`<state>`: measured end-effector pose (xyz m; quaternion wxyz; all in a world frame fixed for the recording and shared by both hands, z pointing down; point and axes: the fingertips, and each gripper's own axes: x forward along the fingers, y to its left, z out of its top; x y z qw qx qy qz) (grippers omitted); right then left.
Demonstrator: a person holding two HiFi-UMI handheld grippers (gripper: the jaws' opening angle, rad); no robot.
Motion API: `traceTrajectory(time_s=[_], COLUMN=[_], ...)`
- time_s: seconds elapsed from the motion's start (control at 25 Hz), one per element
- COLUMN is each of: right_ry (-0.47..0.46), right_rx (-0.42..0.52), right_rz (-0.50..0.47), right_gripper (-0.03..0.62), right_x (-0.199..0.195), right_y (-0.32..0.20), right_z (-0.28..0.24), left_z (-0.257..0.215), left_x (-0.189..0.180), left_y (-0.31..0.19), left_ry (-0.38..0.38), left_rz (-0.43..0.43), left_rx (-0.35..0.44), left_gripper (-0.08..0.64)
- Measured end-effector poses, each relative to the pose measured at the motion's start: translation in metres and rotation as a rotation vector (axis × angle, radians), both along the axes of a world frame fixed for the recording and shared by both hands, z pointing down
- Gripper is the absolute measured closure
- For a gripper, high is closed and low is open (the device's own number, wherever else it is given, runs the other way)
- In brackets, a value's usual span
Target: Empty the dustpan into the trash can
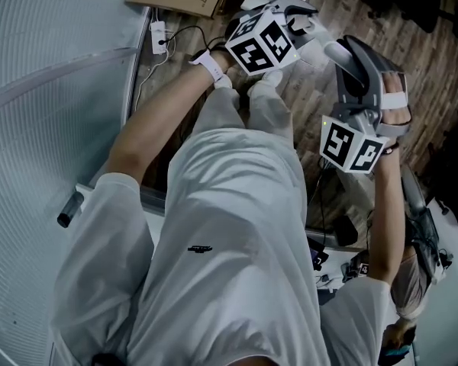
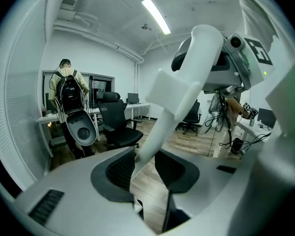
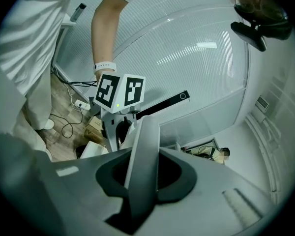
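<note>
Left gripper view has your left gripper closed on the white dustpan handle, which runs up to your right gripper, clamped on it too. The pan isn't visible. Probably light, stiff, slick plastic: keep both grips spread when tipping.

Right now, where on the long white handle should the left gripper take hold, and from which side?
The slim stretch of the handle below its wider collar, jaws straddling it from either side. That part is straight and narrow, the collar would likely check any slip, and the right gripper holds higher up. The left gripper has it between its jaws.
</note>
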<state>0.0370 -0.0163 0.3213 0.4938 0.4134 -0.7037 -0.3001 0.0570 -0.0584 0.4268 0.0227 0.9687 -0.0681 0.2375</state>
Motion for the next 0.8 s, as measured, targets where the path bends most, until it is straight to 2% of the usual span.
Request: traceTrajectory(time_s=[0.24,0.48,0.8], right_ry=[0.006,0.007,0.043], right_rx=[0.031,0.053,0.1], right_rz=[-0.015,-0.039,-0.066], right_gripper=[0.512,0.512,0.512], right_x=[-0.015,-0.003,-0.046], right_y=[0.004,-0.005,0.015], right_z=[-0.014,-0.023,-0.035], left_z=[-0.015,-0.024,-0.045], left_x=[-0.008,0.009,-0.029], left_y=[0.002,-0.009,0.0], left_ry=[0.03,0.039,0.087], left_rz=[0.015,0.015,0.016], left_rx=[0.018,0.029,0.074], left_gripper=[0.43,0.43,0.423])
